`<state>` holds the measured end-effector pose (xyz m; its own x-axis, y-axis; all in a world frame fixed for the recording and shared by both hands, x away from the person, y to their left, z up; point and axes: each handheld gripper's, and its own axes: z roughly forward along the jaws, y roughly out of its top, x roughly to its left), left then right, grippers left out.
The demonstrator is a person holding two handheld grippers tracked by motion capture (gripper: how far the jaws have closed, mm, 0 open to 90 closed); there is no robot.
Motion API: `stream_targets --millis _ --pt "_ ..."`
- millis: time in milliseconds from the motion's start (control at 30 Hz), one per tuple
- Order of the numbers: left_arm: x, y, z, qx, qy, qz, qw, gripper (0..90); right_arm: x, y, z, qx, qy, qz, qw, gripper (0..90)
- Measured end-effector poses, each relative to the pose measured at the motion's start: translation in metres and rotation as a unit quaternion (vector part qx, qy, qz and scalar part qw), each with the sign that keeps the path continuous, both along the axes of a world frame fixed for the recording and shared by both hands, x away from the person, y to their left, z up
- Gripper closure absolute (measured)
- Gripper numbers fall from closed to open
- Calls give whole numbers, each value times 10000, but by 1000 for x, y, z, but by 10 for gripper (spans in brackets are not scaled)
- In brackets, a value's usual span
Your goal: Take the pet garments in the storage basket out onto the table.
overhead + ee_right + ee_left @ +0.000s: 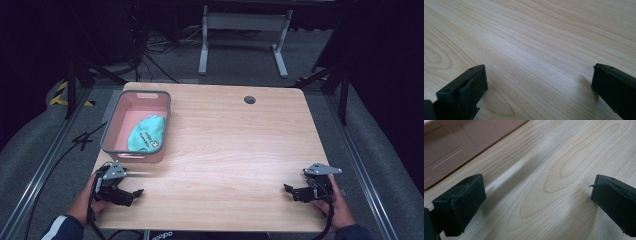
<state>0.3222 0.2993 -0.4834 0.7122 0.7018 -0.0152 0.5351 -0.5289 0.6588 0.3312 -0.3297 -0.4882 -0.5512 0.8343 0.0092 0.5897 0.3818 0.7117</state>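
Note:
A pink plastic bin [161, 124] with a grey rim stands at the table's left side, and a teal pouch [146, 134] with printed labels lies inside it. My left gripper [134, 194] rests low at the front left corner of the table, just in front of the bin, open and empty. In the left gripper view its jaws stand wide apart over bare wood, with the bin's wall [454, 147] at the upper left. My right gripper [291, 192] sits at the front right edge, open with nothing between its fingers [466, 90].
The light wooden table [225, 150] has a round cable hole [249, 99] near its back edge. Behind it are a white desk frame [245, 35] and cables on grey carpet. Metal rails run along both sides of the table.

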Motion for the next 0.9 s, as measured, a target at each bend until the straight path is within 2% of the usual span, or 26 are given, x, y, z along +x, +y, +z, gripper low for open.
stream_targets --millis 200,333,433,567,633,700,767,867,900 --pt "0 0 0 -6 0 -4 10000 0 0 0 0 0 4 -3 10000 6" --pt "-3 0 0 -8 -21 94 10000 0 0 0 0 -1 9 13 10000 6" --pt "-4 2 0 17 -15 42 10000 1 0 0 0 -2 6 17 10000 6" --pt "-3 3 5 215 187 -86 9996 5 0 -1 0 -5 -1 23 10000 6" --pt "-3 3 7 281 218 -116 9993 11 0 0 0 -4 -1 23 10000 6" --pt "-5 2 10 292 258 -154 9991 68 0 0 0 -2 1 24 10000 6" --pt "-7 1 16 410 248 -233 9986 196 1 0 0 1 2 25 10000 6" --pt "-8 -1 21 381 220 -246 9987 161 1 0 0 2 0 26 10000 6" --pt "-9 -1 25 412 210 -317 9984 161 0 0 0 1 3 24 10000 5"
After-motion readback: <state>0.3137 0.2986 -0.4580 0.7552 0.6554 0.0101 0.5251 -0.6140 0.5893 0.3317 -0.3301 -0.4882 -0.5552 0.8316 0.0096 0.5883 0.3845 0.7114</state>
